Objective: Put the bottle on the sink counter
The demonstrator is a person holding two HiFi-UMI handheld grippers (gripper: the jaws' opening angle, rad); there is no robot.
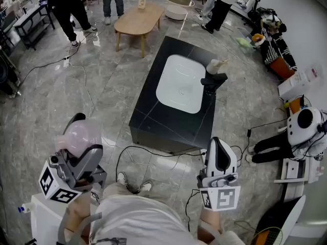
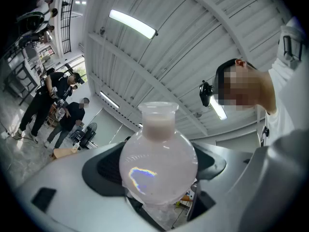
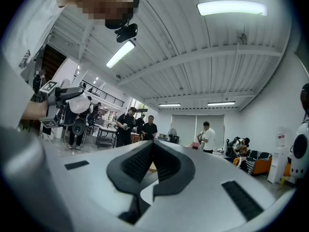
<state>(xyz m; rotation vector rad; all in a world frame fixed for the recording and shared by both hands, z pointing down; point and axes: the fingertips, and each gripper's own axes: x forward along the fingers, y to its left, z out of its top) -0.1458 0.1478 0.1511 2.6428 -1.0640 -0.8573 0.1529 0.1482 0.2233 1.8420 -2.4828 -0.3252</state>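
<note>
A round, milky-pink bottle point(image 1: 77, 136) with a short neck is held off the floor at the lower left, and my left gripper point(image 1: 84, 146) is shut on it. In the left gripper view the bottle point(image 2: 158, 163) fills the space between the dark pads, neck tilted upward toward the ceiling. The black sink counter point(image 1: 153, 117) with its white basin point(image 1: 180, 83) and black faucet point(image 1: 212, 80) stands ahead in the middle of the floor. My right gripper point(image 1: 218, 143) is at the lower right, shut and holding nothing; its pads point(image 3: 145, 161) meet.
A wooden table point(image 1: 138, 19) stands beyond the counter, with several people around it. Cables point(image 1: 148, 154) trail over the tiled floor in front of the counter. A white robot point(image 1: 304, 121), bags and boxes line the right wall. A pale object point(image 1: 217, 64) lies on the counter's far right.
</note>
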